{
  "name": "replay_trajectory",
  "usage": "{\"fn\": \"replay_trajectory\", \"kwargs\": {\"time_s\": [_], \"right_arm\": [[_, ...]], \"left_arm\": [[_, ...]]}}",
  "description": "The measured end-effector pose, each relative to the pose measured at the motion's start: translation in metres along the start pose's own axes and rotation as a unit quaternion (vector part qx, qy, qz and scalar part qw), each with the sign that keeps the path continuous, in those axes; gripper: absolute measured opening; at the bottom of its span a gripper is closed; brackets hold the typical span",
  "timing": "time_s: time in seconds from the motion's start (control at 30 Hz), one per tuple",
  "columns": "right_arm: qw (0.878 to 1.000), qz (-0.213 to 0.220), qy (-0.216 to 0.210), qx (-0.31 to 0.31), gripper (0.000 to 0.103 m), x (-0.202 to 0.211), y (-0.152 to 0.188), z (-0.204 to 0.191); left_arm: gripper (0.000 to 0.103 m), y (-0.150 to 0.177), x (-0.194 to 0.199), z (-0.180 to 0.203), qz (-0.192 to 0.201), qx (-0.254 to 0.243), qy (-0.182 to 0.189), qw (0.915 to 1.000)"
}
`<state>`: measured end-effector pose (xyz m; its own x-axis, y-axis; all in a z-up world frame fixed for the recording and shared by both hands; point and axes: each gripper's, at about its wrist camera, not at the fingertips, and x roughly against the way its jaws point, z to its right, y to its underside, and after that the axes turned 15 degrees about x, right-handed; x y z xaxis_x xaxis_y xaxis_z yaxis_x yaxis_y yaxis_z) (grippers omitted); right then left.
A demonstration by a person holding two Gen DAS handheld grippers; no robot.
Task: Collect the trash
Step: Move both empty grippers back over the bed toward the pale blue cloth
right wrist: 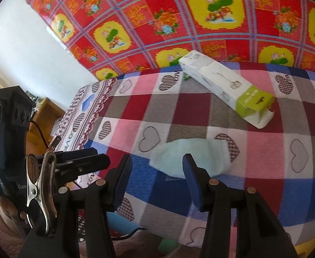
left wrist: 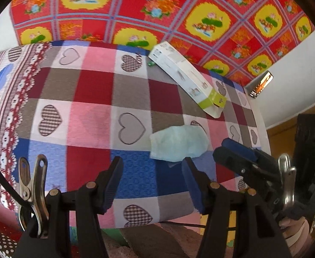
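Nearest, in the left wrist view, left gripper (left wrist: pixel 153 180) with jaws standing partly apart, blue-padded fingers (left wrist: pixel 112 185) on either side of bare cloth, nothing held. At lower left of that view, a metal clip (left wrist: pixel 34 182) fixed to the gripper body, with a black cable running down beside it. In the right wrist view, right gripper (right wrist: pixel 157 178) likewise partly open and empty, its right fingertip overlapping the near edge of the tissue in the picture, contact impossible to tell. To the right in the left wrist view, the right gripper again, seen side-on, with part of a hand (left wrist: pixel 294 230) under it. Below both, a table edge draped in a checked tablecloth (left wrist: pixel 88 86) of pink, red, blue and grey squares with heart outlines and gingham hearts, a lace-pattern border down its left side. Just beyond the fingertips, a crumpled pale blue-green tissue (left wrist: pixel 178 144) (right wrist: pixel 191 157) lying flat on the cloth, right of centre in the left view, centred between the fingers in the right view. Farther off and to the right, a long white cardboard box (left wrist: pixel 187 79) (right wrist: pixel 226 86) lying diagonally, its green-banded end nearer, flap open. Beside the far end of the box, a small green scrap (left wrist: pixel 151 64) (right wrist: pixel 187 77), too small to identify. At the far side, a hanging red fabric (left wrist: pixel 157 10) with yellow flower panels and blue grid lines, white wall on either side.
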<state>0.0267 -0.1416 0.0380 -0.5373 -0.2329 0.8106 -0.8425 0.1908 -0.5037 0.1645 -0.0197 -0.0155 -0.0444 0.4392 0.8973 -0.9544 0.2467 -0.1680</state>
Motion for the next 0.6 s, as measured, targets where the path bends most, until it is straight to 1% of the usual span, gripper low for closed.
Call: {"fn": "replay_trajectory", "kwargs": {"time_s": [0.4, 0.6], "right_arm": [[1.000, -0.010, 0.018, -0.017, 0.051, 0.000, 0.006, 0.038], [0.999, -0.013, 0.023, -0.025, 0.051, -0.001, 0.009, 0.053]], "left_arm": [[0.059, 0.001, -0.033, 0.030, -0.022, -0.017, -0.001, 0.9996], [0.059, 0.001, -0.043, 0.032, -0.027, -0.007, -0.002, 0.9996]]}}
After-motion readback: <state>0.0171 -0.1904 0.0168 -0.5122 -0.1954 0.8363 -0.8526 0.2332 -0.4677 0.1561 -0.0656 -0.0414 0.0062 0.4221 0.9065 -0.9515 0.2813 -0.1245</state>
